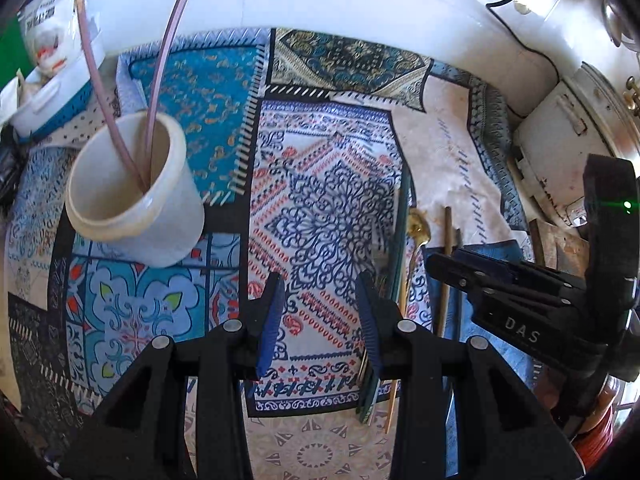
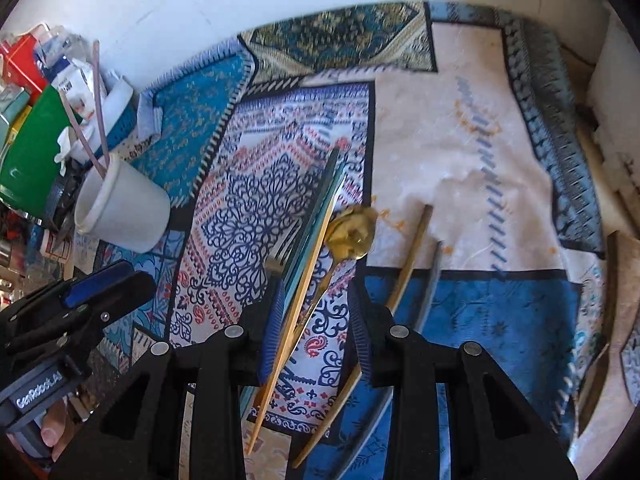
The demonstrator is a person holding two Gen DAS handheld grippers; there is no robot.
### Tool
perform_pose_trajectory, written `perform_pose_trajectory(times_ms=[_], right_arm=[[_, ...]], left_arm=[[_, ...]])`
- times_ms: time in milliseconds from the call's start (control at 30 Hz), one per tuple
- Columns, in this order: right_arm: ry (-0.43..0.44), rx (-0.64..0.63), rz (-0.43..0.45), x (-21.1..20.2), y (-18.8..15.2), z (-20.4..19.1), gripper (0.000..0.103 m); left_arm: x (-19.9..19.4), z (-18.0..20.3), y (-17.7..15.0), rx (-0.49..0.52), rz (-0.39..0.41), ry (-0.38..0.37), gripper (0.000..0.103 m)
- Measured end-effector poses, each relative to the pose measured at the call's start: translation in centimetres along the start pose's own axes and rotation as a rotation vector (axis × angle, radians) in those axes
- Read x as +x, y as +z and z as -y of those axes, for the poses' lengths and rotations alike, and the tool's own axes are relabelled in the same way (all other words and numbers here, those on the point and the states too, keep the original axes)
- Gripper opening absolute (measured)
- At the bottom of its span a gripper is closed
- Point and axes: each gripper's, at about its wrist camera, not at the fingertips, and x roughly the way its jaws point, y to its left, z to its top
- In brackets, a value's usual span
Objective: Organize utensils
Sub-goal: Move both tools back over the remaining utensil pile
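Note:
A white cup stands at the left of the patterned cloth with two mauve chopsticks leaning in it. To its right lie green chopsticks, a fork, a gold spoon and brown chopsticks. My left gripper hovers open over bare cloth, just left of the fork. My right gripper is open above the row of utensils; the spoon's handle shows in its gap, unpinched.
A blue basket with packets and a green container crowd the back left beside the cup. A white appliance and a black cable are at the right. A tiled wall closes the back.

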Motion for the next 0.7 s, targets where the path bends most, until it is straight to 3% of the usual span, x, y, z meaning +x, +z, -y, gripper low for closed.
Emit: perform_pose_trajectory(times_ms=[133,267,533,700], right_arm=[[0.005,-0.006,-0.027,1.4,0.0,-0.3,0.027],[0.022,0.006,-0.055,2.3,0.0,-0.3,0.015],[0.033,0.018,-0.068,3.4,0.5,-0.6,0.013],[0.031,0.035,-0.060,3.0,0.5,0.0,0.004]], left_arm=[[0.2,-0.6,-0.6,-0.013,-0.011,0.008,0.036],[0.2,-1.0,-0.8,-0.020,-0.010,0.015,0.036],[-0.2,-1.1,-0.8,-0.012,0.001,0.022,0.036],[-0.1,-0.9,-0.5,0.005,-0.002,0.024,0.036]])
